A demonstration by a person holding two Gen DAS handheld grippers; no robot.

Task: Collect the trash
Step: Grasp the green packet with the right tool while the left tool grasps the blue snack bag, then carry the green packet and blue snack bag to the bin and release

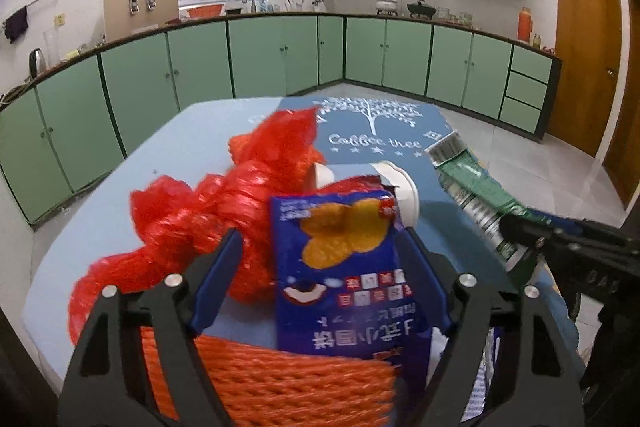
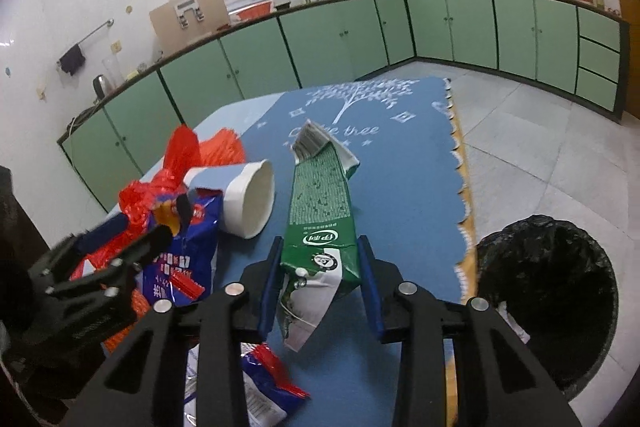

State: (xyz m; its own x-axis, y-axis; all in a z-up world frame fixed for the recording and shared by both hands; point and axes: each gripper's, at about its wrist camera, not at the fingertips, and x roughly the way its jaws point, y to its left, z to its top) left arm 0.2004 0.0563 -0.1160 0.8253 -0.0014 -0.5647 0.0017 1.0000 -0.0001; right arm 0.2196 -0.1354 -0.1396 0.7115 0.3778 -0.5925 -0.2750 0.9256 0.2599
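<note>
A blue snack bag point(image 1: 344, 267) stands between the fingers of my left gripper point(image 1: 324, 255), which is open. Its left finger lies against a red net bag point(image 1: 224, 203), and a gap shows between that finger and the snack bag. An orange foam net point(image 1: 288, 379) lies under the gripper. A white paper cup point(image 2: 252, 199) lies on its side behind the bag. My right gripper point(image 2: 322, 259) is shut on the near end of a flattened green carton point(image 2: 320, 195), whose far end points away over the blue mat point(image 2: 400, 167).
A bin with a black liner point(image 2: 548, 291) stands on the floor off the table's right edge. A red, blue and white wrapper point(image 2: 264, 383) lies under the right gripper. The two grippers are close, side by side. Green cabinets line the far walls.
</note>
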